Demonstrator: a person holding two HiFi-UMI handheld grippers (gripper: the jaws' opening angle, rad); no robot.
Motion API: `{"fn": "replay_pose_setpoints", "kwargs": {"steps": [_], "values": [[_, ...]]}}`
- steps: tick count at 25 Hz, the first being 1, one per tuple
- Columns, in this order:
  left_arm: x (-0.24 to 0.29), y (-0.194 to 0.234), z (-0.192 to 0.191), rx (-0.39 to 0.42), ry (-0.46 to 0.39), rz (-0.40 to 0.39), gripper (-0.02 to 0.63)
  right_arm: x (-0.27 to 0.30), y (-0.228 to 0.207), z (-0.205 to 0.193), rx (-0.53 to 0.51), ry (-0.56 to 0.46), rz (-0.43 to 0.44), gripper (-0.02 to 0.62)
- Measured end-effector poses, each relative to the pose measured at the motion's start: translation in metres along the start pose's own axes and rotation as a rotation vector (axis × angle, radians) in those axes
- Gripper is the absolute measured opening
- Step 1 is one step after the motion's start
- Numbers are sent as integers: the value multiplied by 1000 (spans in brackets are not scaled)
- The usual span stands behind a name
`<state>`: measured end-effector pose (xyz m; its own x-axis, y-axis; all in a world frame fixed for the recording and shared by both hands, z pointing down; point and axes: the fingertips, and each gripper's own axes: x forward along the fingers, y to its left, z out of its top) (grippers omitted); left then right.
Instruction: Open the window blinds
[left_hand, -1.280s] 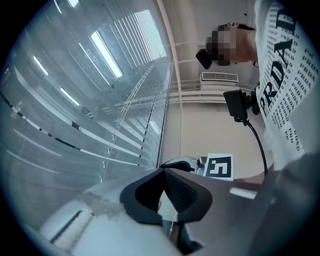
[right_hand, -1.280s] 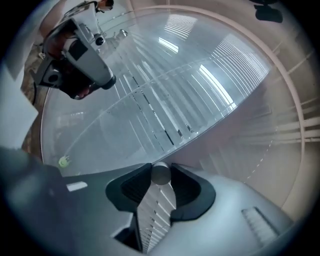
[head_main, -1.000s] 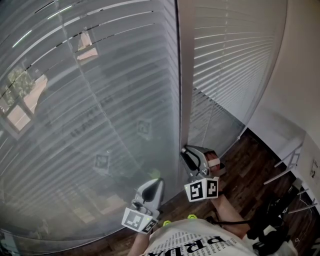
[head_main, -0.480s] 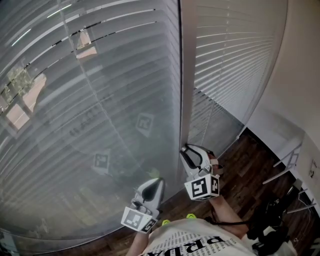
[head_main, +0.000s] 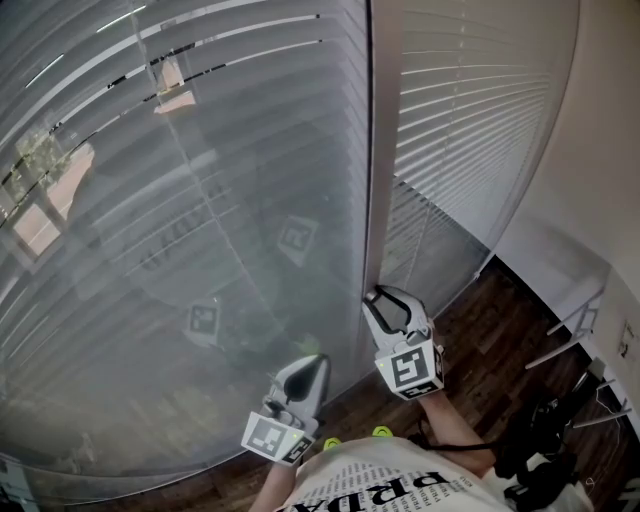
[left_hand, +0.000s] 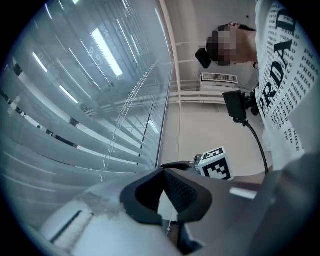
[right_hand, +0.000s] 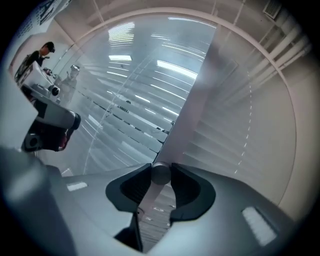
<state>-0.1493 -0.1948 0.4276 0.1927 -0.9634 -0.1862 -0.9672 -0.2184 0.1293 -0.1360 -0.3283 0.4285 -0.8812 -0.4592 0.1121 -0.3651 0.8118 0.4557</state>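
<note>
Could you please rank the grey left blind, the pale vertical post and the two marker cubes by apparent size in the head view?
Largest: the grey slatted left blind.
Next: the pale vertical post.
Smallest: the left black-and-white marker cube and the right black-and-white marker cube, which look about alike, so I won't rank them.

Left blinds (head_main: 180, 250) fill left and centre. Right blinds (head_main: 470, 110) are at upper right, with the upright post (head_main: 378, 160) between the two. Right tool (head_main: 386, 312) sits at the foot of the post, just before the right blinds, with a rod (right_hand: 160, 175) between its jaws, one pad on each side of it. Left tool (head_main: 300, 380) is lower and left of the right tool, near but apart, in front of the left blinds. Floor (head_main: 490, 340) lies below the right blinds, wall (head_main: 600, 160) right of them. Shirt (head_main: 390, 485) is at the bottom edge, behind both tools.
</note>
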Motion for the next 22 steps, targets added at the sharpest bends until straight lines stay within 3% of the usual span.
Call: {"fn": "replay_pose_setpoints", "kwargs": {"steps": [22], "values": [[1,-1,-2,-13,1,-6,-9,0,-10,-4,456,-91,36,126]]}}
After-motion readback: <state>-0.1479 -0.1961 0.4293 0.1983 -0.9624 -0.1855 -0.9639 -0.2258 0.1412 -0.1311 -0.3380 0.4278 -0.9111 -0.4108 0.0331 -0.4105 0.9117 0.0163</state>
